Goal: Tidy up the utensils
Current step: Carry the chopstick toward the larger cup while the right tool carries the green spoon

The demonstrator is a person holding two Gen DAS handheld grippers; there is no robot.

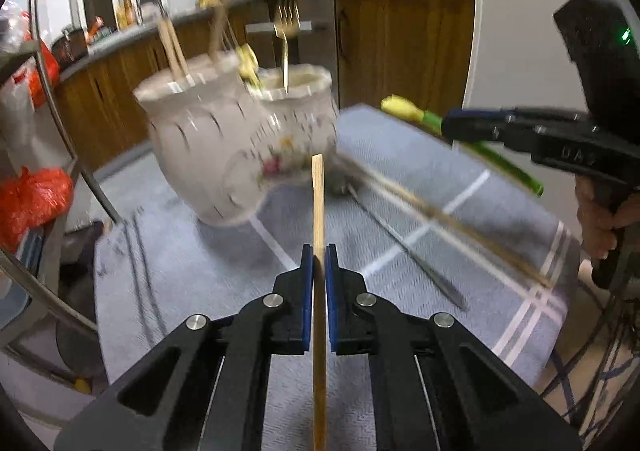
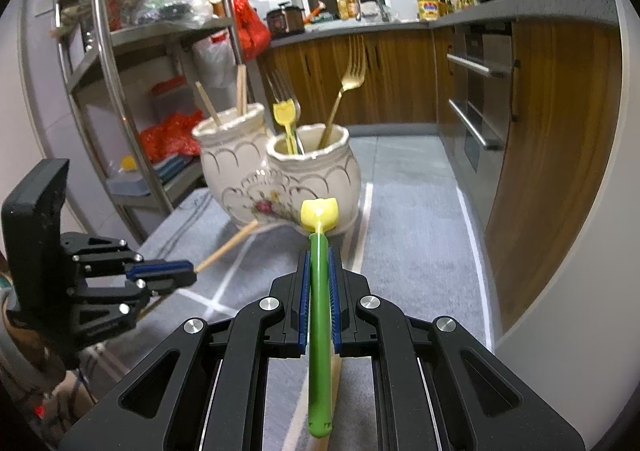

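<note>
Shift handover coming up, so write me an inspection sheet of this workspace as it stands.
Surface: grey cloth with white stripes covers the table.
Job's things: two joined ceramic jars; the left one holds chopsticks, the right one a gold fork, a silver fork and a yellow-headed utensil. A chopstick and a dark metal utensil lie on the cloth.
Clutter: nothing seen on the cloth.
Grippers: left gripper shut on a wooden chopstick; right gripper shut on a green-handled utensil.
Cables: dark cables beside the table edge.
Surroundings: metal shelf rack with bags, wooden cabinets, kitchen counter.
</note>
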